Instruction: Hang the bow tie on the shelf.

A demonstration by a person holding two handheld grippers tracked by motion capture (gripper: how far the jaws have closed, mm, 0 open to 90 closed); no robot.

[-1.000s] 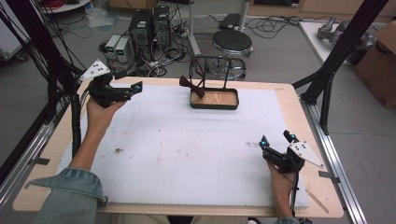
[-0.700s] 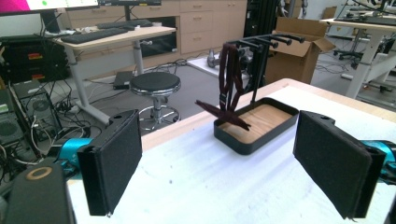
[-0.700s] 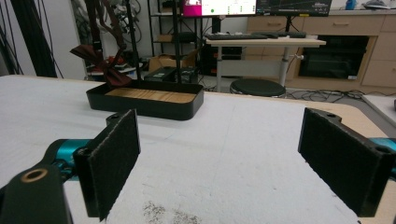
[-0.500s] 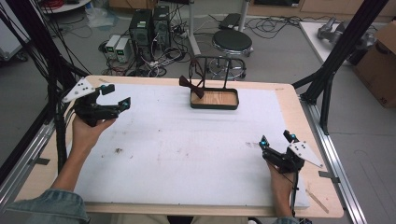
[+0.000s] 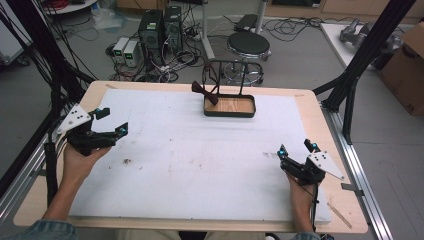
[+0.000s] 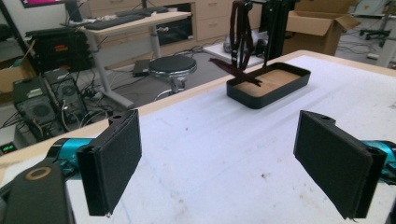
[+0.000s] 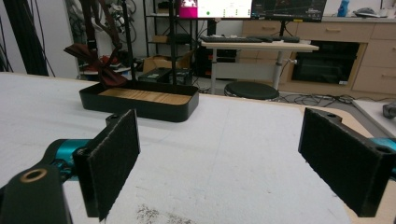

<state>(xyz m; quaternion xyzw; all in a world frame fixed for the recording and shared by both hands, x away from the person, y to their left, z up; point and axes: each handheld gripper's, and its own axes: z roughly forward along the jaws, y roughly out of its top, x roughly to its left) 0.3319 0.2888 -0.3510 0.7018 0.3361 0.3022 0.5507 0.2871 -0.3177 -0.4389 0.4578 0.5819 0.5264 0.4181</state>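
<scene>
You have open tabletop between both grippers; the tray with its rack blocks the far edge.

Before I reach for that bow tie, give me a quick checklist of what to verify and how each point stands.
1. Left gripper open: ok, fingers spread wide, nothing between them.
2. Right gripper open: ok, fingers apart and empty.
3. Bow tie reachable: ok, it hangs over the left end of the black tray, exposed.
4. Path across the white mat: ok, nothing stands between either gripper and the tray.
5. Stand above the tray: not ok, its uprights crowd the bow tie.
6. Whether the bow tie is clipped to the stand: cannot tell.
</scene>
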